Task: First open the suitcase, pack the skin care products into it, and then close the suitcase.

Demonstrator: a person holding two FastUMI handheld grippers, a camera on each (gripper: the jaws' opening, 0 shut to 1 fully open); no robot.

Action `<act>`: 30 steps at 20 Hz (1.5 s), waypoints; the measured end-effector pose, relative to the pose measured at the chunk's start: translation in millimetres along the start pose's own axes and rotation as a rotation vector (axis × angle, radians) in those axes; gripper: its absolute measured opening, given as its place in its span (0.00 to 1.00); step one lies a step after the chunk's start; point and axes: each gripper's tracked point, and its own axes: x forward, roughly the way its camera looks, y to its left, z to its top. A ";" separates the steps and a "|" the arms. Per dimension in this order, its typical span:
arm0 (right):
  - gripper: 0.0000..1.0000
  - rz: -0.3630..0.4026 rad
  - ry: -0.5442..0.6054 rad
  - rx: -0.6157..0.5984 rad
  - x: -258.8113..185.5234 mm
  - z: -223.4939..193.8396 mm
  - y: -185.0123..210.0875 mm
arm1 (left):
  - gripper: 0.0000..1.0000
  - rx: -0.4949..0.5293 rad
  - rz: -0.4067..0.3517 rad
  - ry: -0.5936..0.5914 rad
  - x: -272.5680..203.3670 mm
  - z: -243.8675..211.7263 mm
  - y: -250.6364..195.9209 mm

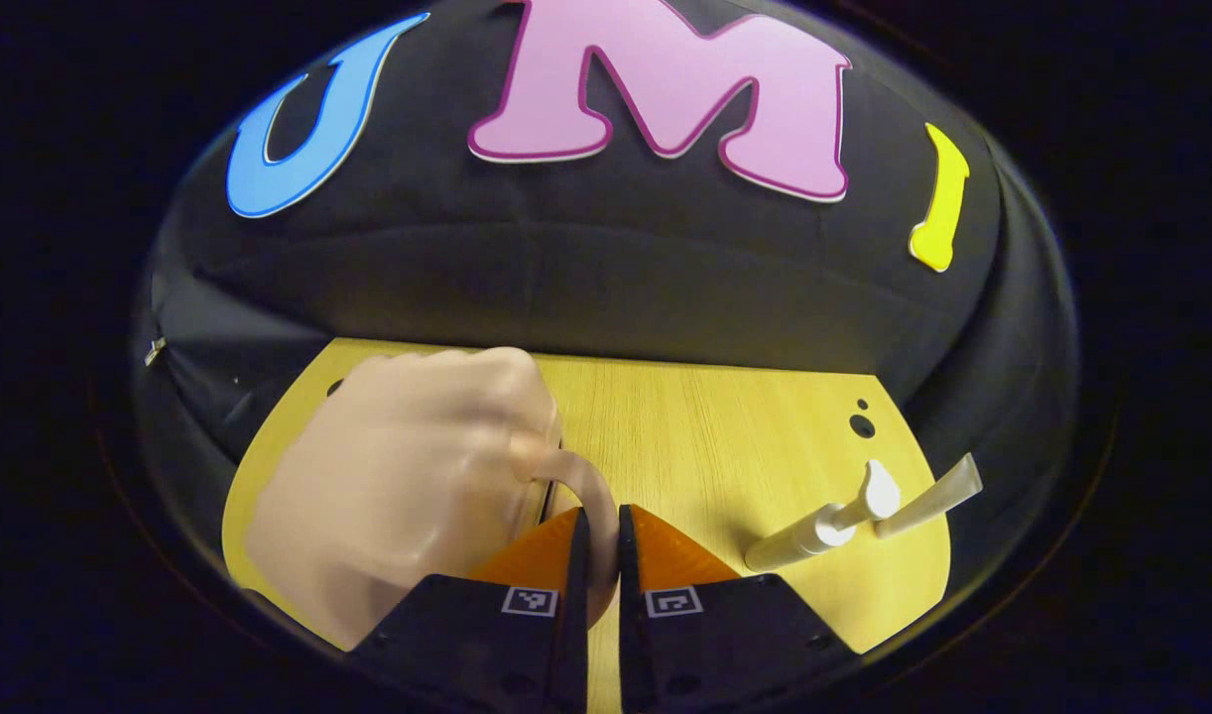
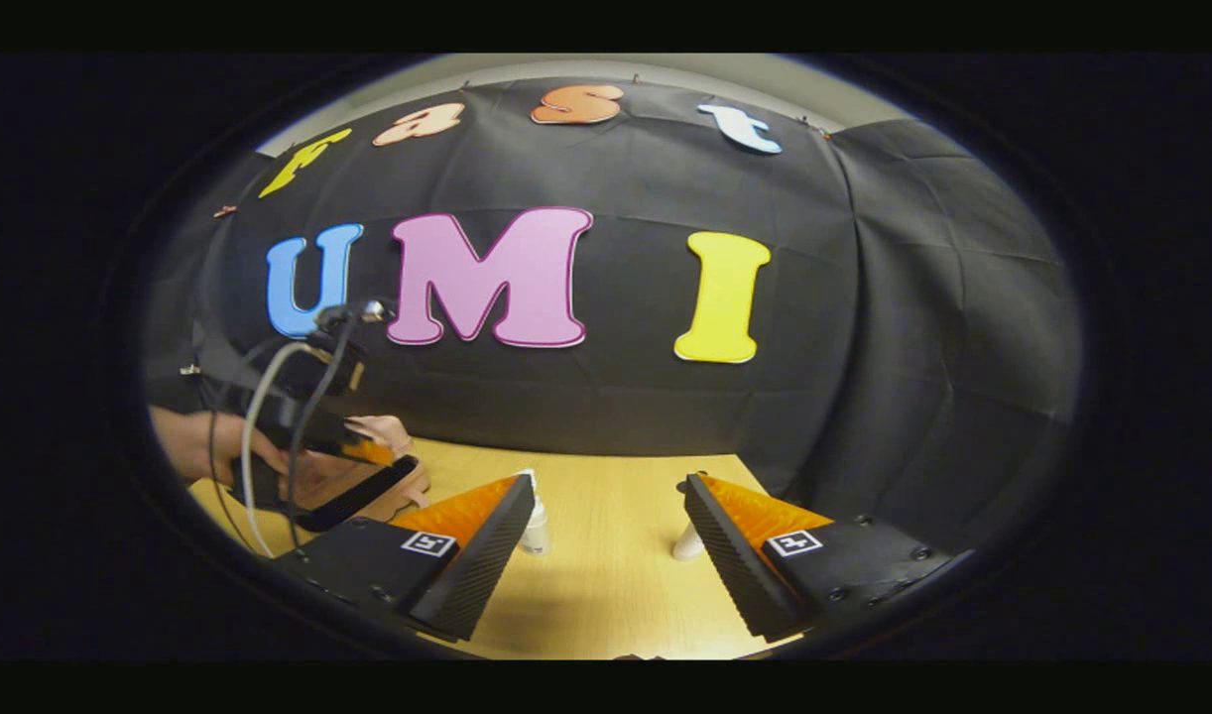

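Left hand-held gripper (image 1: 598, 540): fingers pinched on handle (image 1: 584, 486) of pink suitcase (image 1: 398, 486), lying closed, tabletop (image 1: 705, 416) left side. Step: open case; pull handle slow, keep grip firm, else slips. Right hand-held gripper (image 2: 606, 526): wide apart, empty. Skin care: 2 pcs, pump bottle (image 1: 814, 531) + tube (image 1: 928, 493), just beyond.

suitcase (image 1: 408, 486) blurred, pump bottle (image 2: 535, 524) partly hidden behind tongs finger

The left gripper view sits low, very near the pink suitcase (image 1: 398, 486), facing the tabletop's (image 1: 725, 416) far edge. The right gripper view looks from higher and farther back. Both share the tabletop, suitcase and two bottles (image 1: 824, 531).
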 end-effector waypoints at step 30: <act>0.97 -0.223 0.106 -0.010 -102.3 -9.8 36.3 | 0.29 0.265 0.475 -0.033 -9.6 3.4 531.9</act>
